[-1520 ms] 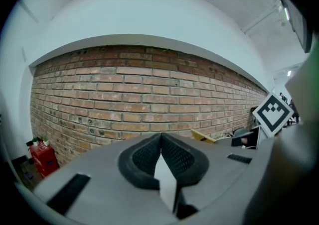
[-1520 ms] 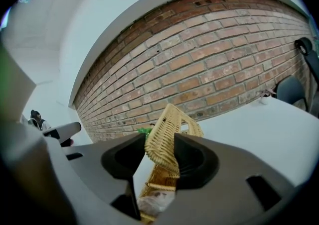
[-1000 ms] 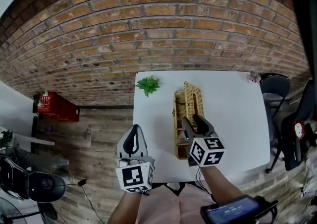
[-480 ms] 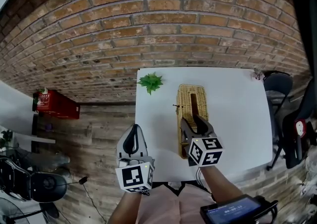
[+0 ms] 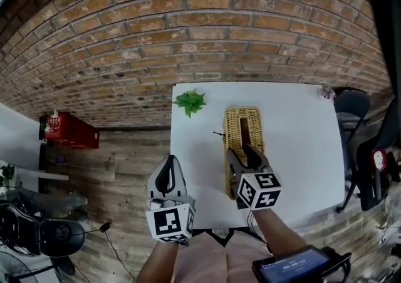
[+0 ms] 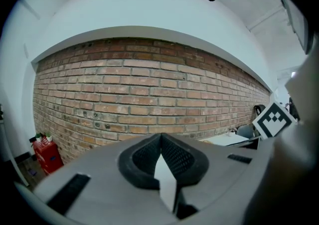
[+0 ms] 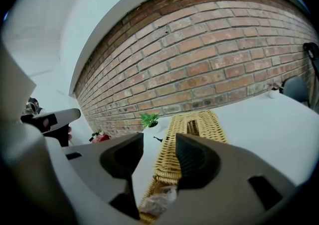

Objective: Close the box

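Note:
A long wicker box (image 5: pixel 243 141) lies on the white table (image 5: pixel 294 144), its slotted lid flat on top. My right gripper (image 5: pixel 240 151) hovers over the box's near end. In the right gripper view the lid (image 7: pixel 194 122) runs away from my right gripper (image 7: pixel 159 142). Its jaws have just been opening and stand apart on either side of the lid's near left edge, pads not pressing it. A crumpled clear wrapper (image 7: pixel 158 200) shows under the jaws. My left gripper (image 5: pixel 168 170) hangs left of the table; its left gripper view shows the jaws of that left gripper (image 6: pixel 161 139) shut on nothing.
A small green plant (image 5: pixel 190 101) stands at the table's far left corner. A tiny object (image 5: pixel 325 92) sits at the far right corner. Dark chairs (image 5: pixel 348 105) stand right of the table. A red case (image 5: pixel 67 133) lies on the wooden floor by the brick wall.
The lid, earlier held tilted up in the right jaws, now lies flat on the box. The right jaws have let go of it and opened. The left gripper has not moved.

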`<control>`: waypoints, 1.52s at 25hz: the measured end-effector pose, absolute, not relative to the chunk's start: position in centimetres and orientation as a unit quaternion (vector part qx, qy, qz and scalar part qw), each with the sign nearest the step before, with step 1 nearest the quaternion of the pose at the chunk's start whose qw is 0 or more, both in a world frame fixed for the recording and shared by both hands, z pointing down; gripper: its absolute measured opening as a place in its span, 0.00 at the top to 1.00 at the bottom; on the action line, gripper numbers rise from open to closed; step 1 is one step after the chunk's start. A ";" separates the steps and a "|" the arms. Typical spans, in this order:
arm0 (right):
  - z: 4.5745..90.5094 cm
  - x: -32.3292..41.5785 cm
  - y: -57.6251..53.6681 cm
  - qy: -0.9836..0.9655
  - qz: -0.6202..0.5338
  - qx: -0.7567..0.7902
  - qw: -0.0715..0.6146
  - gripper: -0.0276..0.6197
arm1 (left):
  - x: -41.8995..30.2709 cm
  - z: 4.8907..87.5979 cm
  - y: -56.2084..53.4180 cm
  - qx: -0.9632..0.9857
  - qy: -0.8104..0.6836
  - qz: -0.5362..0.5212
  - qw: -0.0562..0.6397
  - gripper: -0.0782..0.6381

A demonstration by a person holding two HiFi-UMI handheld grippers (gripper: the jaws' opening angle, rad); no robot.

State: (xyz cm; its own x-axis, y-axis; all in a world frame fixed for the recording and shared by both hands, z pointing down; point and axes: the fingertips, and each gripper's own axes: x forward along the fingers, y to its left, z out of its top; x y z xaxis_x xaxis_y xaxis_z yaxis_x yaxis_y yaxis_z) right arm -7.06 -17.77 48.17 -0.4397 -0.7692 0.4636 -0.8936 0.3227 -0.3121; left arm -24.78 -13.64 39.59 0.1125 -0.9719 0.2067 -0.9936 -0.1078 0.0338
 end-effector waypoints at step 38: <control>27.1 -2.3 -14.7 -0.862 0.007 0.507 0.017 0.96 | -13.0 24.6 -14.2 0.793 -0.608 -0.026 -0.041 0.88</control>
